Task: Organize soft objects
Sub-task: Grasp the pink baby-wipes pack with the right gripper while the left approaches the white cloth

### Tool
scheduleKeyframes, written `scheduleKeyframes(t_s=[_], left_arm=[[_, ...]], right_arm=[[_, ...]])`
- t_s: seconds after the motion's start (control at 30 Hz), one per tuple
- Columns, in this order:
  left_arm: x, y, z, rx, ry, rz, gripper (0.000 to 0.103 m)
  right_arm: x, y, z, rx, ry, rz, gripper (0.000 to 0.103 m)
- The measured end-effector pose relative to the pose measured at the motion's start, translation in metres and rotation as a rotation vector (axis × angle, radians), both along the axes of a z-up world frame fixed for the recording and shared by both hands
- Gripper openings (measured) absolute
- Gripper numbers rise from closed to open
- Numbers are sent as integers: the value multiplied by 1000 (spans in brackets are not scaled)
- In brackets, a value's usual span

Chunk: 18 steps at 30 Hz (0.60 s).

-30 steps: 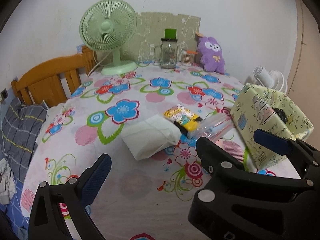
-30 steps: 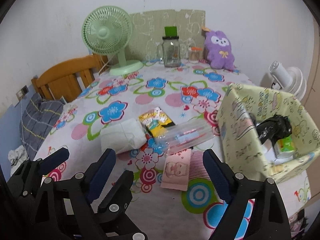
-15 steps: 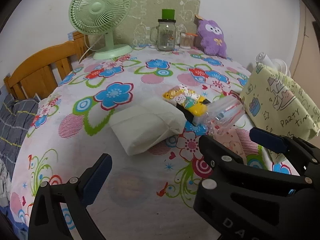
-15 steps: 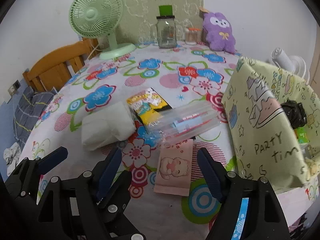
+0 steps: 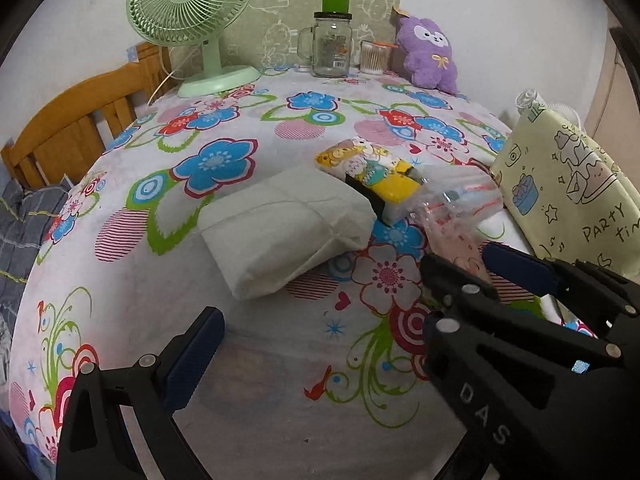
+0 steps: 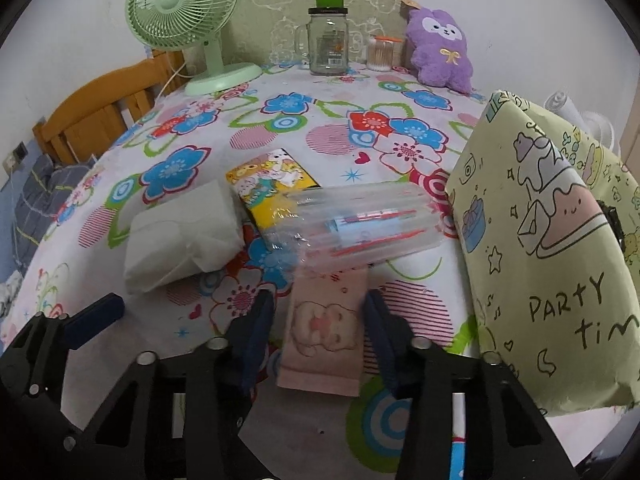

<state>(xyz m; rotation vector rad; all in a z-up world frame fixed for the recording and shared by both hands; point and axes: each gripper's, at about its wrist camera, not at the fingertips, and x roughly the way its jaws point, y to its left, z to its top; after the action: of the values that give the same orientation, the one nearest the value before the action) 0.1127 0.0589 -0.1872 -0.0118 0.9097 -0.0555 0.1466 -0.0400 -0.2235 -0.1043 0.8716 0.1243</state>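
Note:
A pink packet with a bear picture (image 6: 326,328) lies flat on the floral tablecloth (image 6: 280,128). My right gripper (image 6: 318,320) is open, one finger on each side of the packet, touching or close to its edges. A white soft pack (image 5: 284,228) lies left of it, also in the right wrist view (image 6: 184,232). A yellow cartoon pack (image 5: 372,172) and a clear plastic bag of pens (image 6: 356,224) lie behind. My left gripper (image 5: 348,300) is open and empty, low over the table in front of the white pack.
A yellow-green "Party time" fabric bin (image 6: 552,248) stands at the right. At the back are a green fan (image 5: 196,20), a glass jar (image 5: 332,46), a cotton-swab cup (image 5: 374,58) and a purple plush toy (image 5: 430,56). A wooden chair (image 5: 68,132) stands at the left.
Both grippers have moved forward and down toward the table. The right gripper's fingers have narrowed and now straddle the pink packet.

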Motion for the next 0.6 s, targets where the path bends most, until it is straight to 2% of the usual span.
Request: scheduleKeyframes(t_s=[0.13, 0.33, 0.6], left_arm=[[-1, -1, 0, 12, 4, -9, 100], [-6, 1, 6, 15, -9, 5, 100], [-14, 6, 25, 31, -57, 33, 100]], right_arm=[[0, 1, 0, -25, 3, 26, 40], [-5, 0, 6, 23, 24, 68, 39], [-20, 9, 26, 58, -25, 129, 39]])
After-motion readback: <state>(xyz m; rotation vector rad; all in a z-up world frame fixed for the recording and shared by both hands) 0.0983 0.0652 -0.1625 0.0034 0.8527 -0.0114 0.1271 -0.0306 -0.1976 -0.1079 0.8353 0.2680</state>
